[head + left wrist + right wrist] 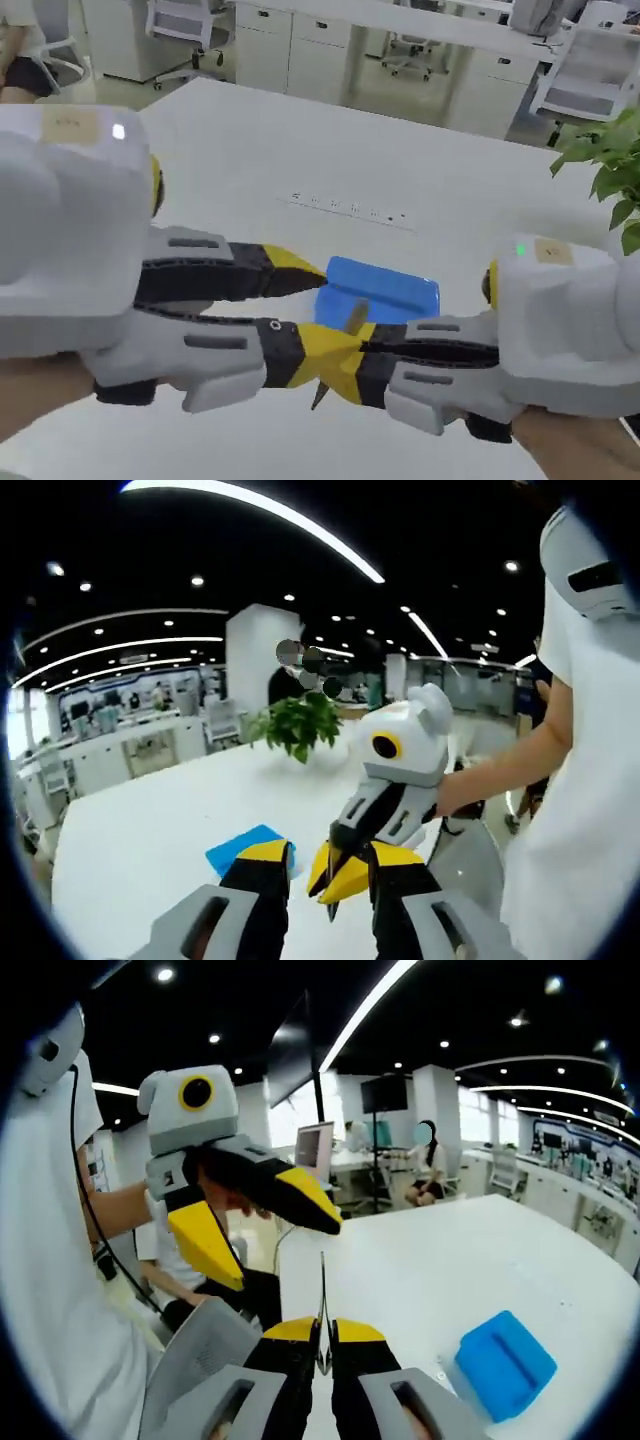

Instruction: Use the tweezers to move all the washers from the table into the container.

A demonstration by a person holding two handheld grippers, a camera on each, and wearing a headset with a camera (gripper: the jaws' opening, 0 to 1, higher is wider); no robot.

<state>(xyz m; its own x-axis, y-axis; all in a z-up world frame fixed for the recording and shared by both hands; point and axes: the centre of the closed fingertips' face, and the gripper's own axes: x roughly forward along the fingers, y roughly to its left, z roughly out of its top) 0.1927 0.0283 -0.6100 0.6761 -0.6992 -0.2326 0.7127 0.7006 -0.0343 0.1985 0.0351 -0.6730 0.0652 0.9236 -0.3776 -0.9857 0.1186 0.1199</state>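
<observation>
While right gripper jaws pinch tweezers, left gripper jaws gape wide, empty.

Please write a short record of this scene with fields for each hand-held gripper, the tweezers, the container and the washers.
right hand-held gripper: shut on the tweezers
tweezers: thin metal, reaching forward past the right jaws
left hand-held gripper: open, jaws spread close to the right gripper's tip
container: blue, on the white table, apart from both grippers
washers: probably the row of small specks beyond the container, too small to be sure
</observation>
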